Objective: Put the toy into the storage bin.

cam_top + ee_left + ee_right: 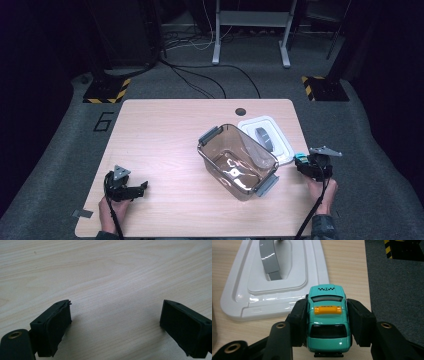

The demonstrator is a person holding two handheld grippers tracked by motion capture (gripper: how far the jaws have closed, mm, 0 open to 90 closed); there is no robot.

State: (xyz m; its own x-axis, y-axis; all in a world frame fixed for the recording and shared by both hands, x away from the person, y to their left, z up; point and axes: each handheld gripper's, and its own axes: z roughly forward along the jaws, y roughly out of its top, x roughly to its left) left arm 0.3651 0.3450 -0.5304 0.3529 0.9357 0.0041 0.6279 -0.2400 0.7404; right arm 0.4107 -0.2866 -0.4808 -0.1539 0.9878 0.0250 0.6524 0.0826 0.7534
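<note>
**Toy taxi gripped, box waiting at centre frame**

The right tongs (327, 322) are clamped on a teal toy taxi (327, 320), one pad on each flank, the car sitting lower centre in the right gripper view and at the right edge of the tabletop (160, 150) in the high view. The likely step is carrying it to the open clear storage box (237, 161) at centre frame. To do it well, keep the squeeze steady, lift high enough to clear the box's near rim and its grey latch, then lower before letting go so the car does not bounce. The white lid (274, 280) with its grey handle lies just beyond, upper left.

The left tongs (115, 322) stand apart and empty, low over bare wood.

Readable marks: a checker strip on the taxi's roof; the yellow roof sign's lettering is too small to read. A "6" sits at the tabletop's upper left corner.
</note>
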